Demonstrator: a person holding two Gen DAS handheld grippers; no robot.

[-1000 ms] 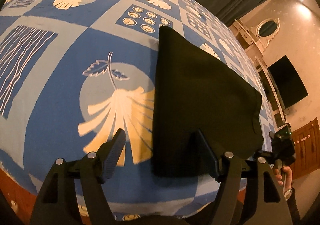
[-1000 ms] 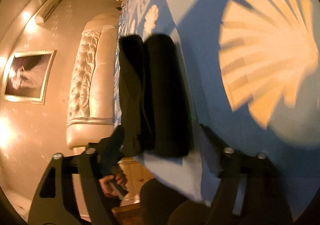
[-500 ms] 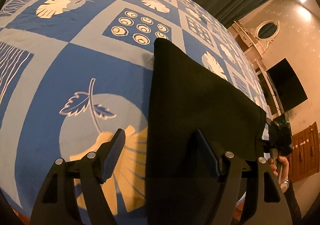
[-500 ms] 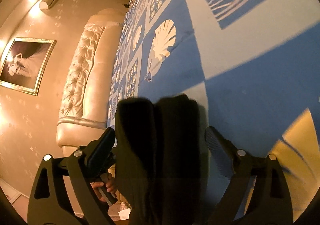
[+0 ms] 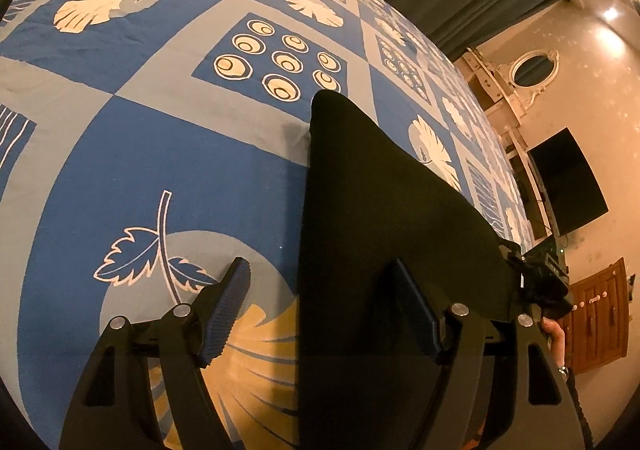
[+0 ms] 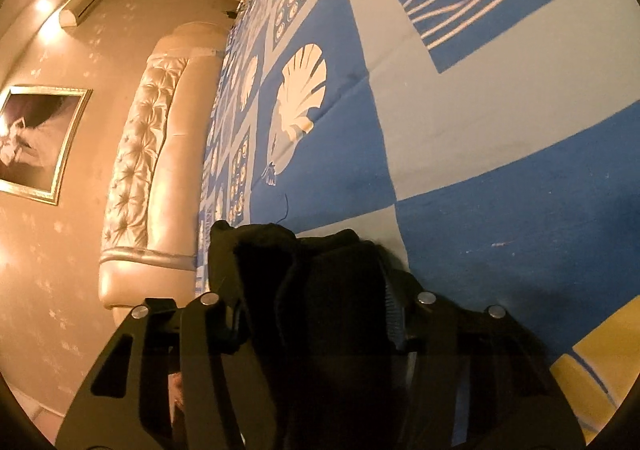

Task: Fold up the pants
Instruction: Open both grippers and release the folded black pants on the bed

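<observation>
Your pants [image 5: 384, 217] already lie as a compact dark stack on the bed [image 5: 168, 153], so most folds look done; perhaps one more or a tidy-up remains. Your left tongs [image 5: 320, 310] gape unclenched, straddling the stack's near left edge. Your right tongs [image 6: 312, 314] have just been closing and now pinch its bunched right end.
</observation>
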